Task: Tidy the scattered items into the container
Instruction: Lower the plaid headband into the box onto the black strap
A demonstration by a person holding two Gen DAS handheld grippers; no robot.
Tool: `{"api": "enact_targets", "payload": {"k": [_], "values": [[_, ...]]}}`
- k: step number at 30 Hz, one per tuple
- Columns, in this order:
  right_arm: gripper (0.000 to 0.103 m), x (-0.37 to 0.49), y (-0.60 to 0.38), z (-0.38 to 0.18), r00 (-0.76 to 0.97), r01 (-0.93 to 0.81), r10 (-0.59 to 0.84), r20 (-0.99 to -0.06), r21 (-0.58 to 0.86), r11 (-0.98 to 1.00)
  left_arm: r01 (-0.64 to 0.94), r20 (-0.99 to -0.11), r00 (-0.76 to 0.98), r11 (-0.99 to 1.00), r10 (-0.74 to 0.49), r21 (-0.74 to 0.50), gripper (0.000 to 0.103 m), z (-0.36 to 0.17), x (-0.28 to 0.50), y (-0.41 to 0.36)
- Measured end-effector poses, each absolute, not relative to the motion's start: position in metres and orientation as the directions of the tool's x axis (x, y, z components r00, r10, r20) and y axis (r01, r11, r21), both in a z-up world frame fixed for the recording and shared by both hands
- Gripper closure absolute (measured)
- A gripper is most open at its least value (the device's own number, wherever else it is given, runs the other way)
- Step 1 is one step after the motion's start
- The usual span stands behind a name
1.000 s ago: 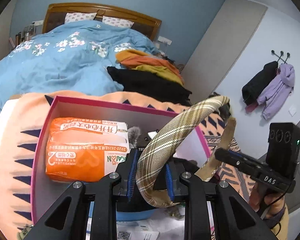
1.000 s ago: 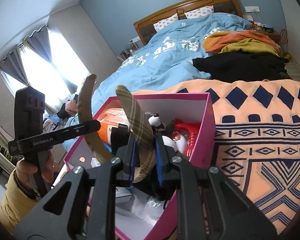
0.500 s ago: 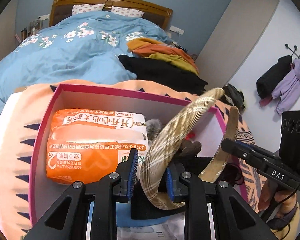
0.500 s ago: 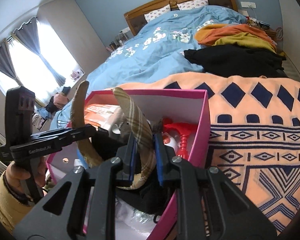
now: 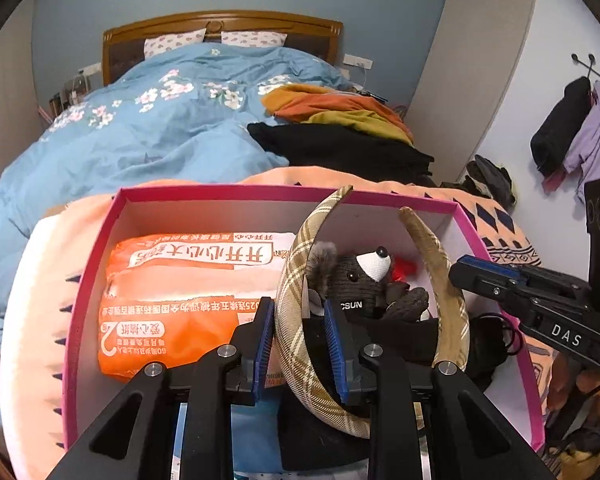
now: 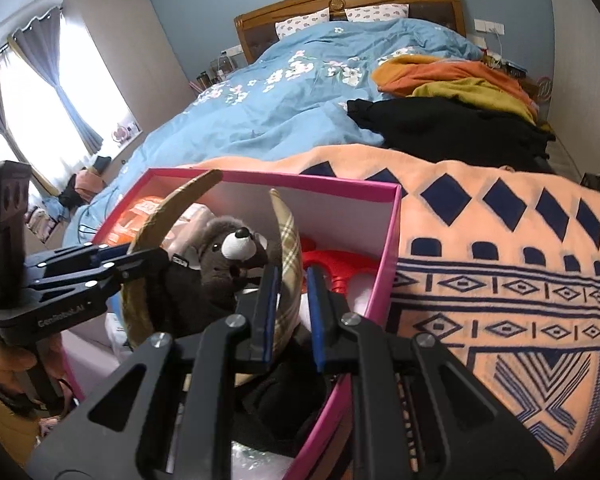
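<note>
A blue floral duvet (image 5: 172, 120) is spread across the upper middle; folded clothes (image 5: 340, 128) are piled right of it, jackets (image 5: 576, 128) hung far right.

red toy (image 6: 332, 264) mostly hidden behind headband (image 6: 288, 240) & plush (image 6: 232, 256)

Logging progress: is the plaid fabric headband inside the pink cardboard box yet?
Inside: the plaid fabric headband arcs around the plush mouse within the pink cardboard box; both grippers' jaws are open.
</note>
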State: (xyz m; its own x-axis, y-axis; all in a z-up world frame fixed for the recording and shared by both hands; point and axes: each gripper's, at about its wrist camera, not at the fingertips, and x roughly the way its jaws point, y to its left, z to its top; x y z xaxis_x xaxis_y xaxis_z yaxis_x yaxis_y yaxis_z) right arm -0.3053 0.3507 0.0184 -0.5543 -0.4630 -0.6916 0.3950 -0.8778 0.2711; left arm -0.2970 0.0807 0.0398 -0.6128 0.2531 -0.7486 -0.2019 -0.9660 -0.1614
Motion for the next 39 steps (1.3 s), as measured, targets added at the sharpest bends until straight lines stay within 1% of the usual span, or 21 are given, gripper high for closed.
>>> {"api": "enact_targets", "payload": {"k": [4, 14, 21, 25, 31, 32, 35, 39], "values": [[0.085, -0.304, 0.347, 0.017, -0.565, 0.408, -0.438, -0.699, 0.225, -0.885, -0.216, -0.741, -0.627, -0.967, 0.241, -0.131, 0.078, 0.041, -0.296, 0.084], [0.085, -0.304, 0.329, 0.013, -0.589, 0.432, -0.377, -0.715, 0.116, -0.894, -0.221, -0.743, -0.623, -0.966, 0.243, -0.131, 0.078, 0.042, -0.300, 0.078], [0.085, -0.306, 0.326, 0.011, -0.599, 0.433, -0.340, -0.725, 0.064, -0.899, -0.221, -0.737, -0.643, -0.972, 0.209, -0.083, 0.078, 0.044, -0.300, 0.081], [0.085, -0.306, 0.324, 0.011, -0.601, 0.437, -0.329, -0.729, 0.045, -0.898, -0.215, -0.735, -0.648, -0.974, 0.199, -0.073, 0.076, 0.044, -0.300, 0.081], [0.085, -0.306, 0.321, 0.008, -0.598, 0.452, -0.310, -0.739, 0.009, -0.892, -0.209, -0.737, -0.652, -0.976, 0.180, -0.054, 0.076, 0.043, -0.302, 0.084], [0.085, -0.306, 0.320, 0.008, -0.597, 0.454, -0.307, -0.741, 0.003, -0.891, -0.209, -0.739, -0.649, -0.976, 0.179, -0.052, 0.075, 0.043, -0.302, 0.085], [0.085, -0.305, 0.318, 0.007, -0.595, 0.462, -0.300, -0.746, -0.012, -0.887, -0.204, -0.749, -0.641, -0.978, 0.169, -0.046, 0.069, 0.041, -0.304, 0.086], [0.084, -0.303, 0.320, 0.007, -0.593, 0.467, -0.310, -0.743, -0.004, -0.884, -0.199, -0.756, -0.635, -0.979, 0.158, -0.037, 0.067, 0.039, -0.306, 0.088]]}}
